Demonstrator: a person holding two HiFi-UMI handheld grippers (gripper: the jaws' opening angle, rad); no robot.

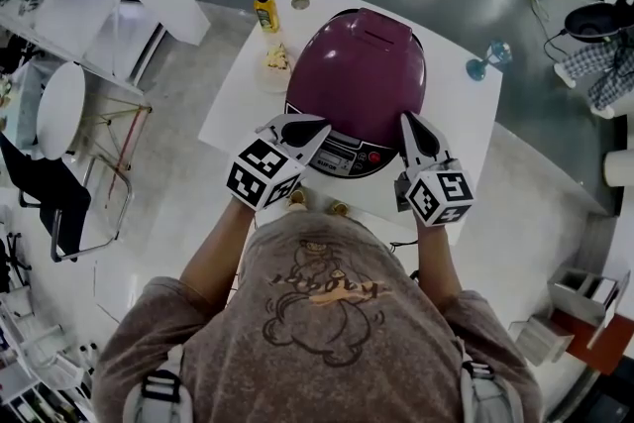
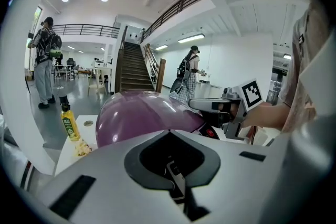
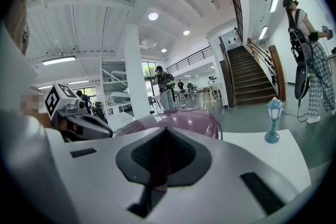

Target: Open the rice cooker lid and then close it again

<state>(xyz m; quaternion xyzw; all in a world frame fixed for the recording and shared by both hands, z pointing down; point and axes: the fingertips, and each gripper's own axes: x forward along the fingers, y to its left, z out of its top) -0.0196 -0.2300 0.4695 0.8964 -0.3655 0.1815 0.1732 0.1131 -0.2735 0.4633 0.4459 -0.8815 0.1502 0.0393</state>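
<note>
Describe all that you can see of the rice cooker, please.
The rice cooker is round, with a glossy purple domed lid, which is shut and has a rectangular recess on top. At its front is a silver control panel with a display and a red button. It stands on the white table. The left tool and right tool, both shut, sit at the panel's two sides; whether they touch it cannot be told.

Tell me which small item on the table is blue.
The lamp-shaped ornament right of the rice cooker; the bottle on the other side is yellow.
</note>
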